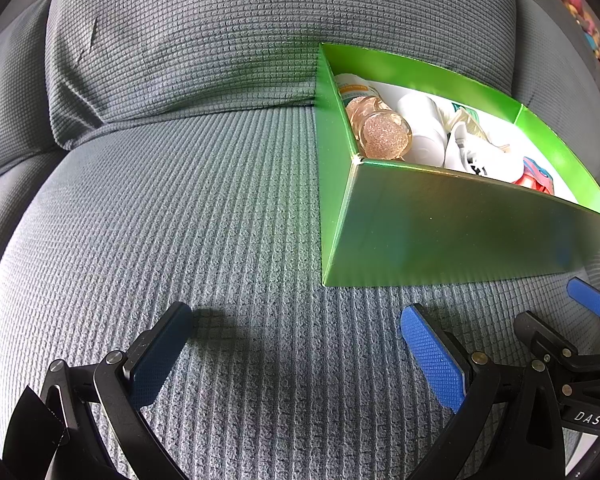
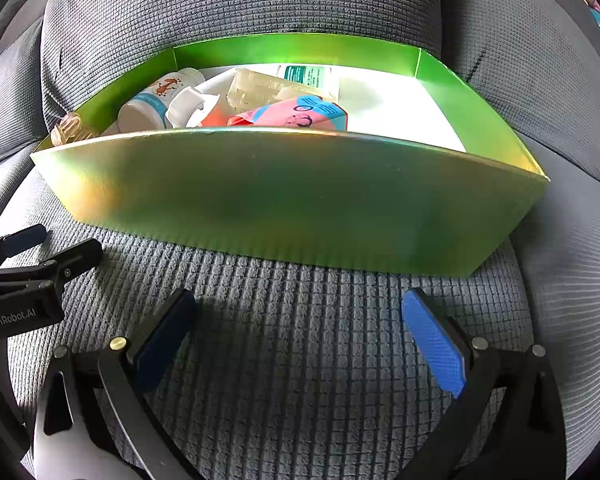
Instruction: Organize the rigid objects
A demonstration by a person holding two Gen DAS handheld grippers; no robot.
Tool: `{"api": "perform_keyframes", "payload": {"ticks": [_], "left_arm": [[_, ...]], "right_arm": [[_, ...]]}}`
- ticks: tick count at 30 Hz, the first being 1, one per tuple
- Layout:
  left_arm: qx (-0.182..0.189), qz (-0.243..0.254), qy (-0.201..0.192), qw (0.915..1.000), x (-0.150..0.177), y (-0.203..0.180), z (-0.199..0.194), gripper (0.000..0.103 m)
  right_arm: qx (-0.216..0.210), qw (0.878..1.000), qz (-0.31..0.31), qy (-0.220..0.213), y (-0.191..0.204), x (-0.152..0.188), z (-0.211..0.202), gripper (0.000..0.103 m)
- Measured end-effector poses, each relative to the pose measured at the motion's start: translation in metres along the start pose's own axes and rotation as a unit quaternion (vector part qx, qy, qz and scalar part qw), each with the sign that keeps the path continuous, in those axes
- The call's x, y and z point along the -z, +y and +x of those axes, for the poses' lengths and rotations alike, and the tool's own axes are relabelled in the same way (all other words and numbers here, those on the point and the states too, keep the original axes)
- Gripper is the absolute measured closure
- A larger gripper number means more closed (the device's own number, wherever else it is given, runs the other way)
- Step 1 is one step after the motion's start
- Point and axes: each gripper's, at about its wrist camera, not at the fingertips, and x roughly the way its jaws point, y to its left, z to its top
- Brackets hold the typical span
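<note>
A shiny green box (image 1: 440, 224) (image 2: 292, 200) sits on a grey sofa seat. It holds a glittery pink jar (image 1: 382, 136), white bottles (image 1: 424, 128) (image 2: 148, 108), a clear bottle (image 2: 256, 88) and a pink and blue packet (image 2: 300, 114). My left gripper (image 1: 296, 356) is open and empty, low over the seat to the left of the box. My right gripper (image 2: 300, 344) is open and empty just in front of the box's near wall. The right gripper also shows at the right edge of the left wrist view (image 1: 580, 320).
Grey ribbed seat cushion (image 1: 180, 220) (image 2: 300, 320) lies under both grippers. A back cushion (image 1: 240, 40) rises behind the box. Colourful toys (image 1: 580, 12) show at the far top right. The left gripper's body (image 2: 28, 280) shows at the left of the right wrist view.
</note>
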Motion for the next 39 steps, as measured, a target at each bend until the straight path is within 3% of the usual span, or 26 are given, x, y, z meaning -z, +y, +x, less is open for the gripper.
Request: {"api": "perform_keyframes", "payload": {"ticks": [39], "left_arm": [[-0.001,-0.001,-0.001,1.0,0.0004,0.0013,0.0004,0.0]], "right_arm": [[-0.002,1.0,-0.001,-0.001,-0.0027,0.0013,0.0021,0.001]]}}
